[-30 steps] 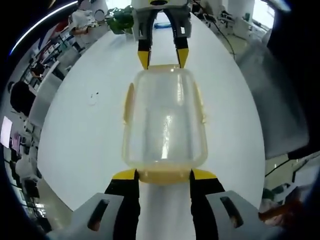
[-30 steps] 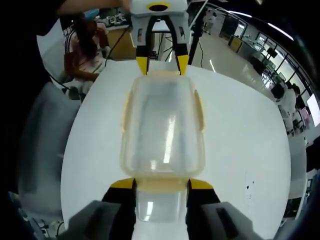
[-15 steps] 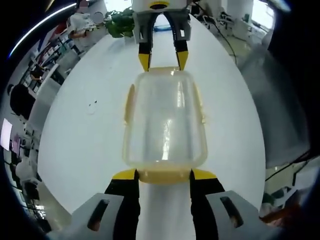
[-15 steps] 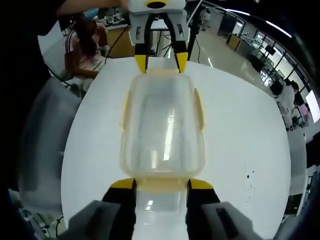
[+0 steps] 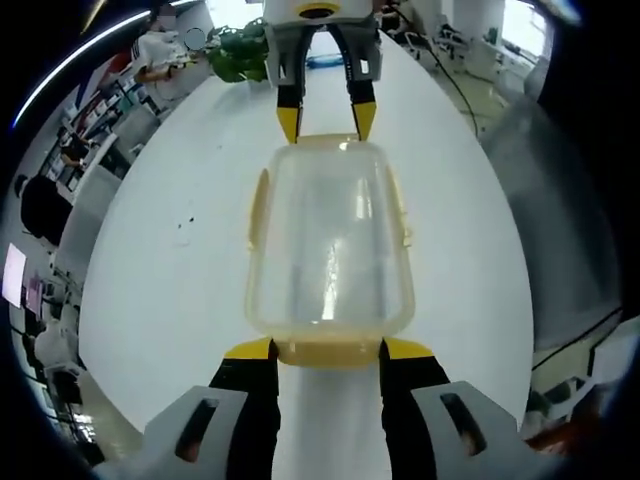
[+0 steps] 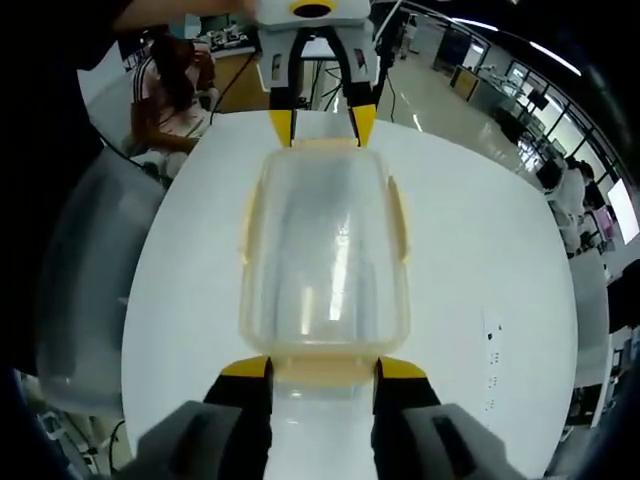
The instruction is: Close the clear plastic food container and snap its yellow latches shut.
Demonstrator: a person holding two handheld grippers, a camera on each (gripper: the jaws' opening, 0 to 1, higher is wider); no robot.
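— Where's the container sitting for you?

— I see the clear plastic food container (image 5: 330,240) lying lengthwise on the white table (image 5: 170,270), lid on, between my two grippers. In the left gripper view, my left gripper (image 5: 328,350) has its jaws spread either side of the near end latch (image 5: 328,352), yellow tips touching its corners.

— And the other end?

— The right gripper (image 6: 322,368) stands the same way in the right gripper view: jaws parted, straddling its end latch (image 6: 322,372). Each gripper also appears at the far end in the other's view. The yellow side latches (image 6: 400,222) lie along the long edges; I cannot tell whether they are snapped.
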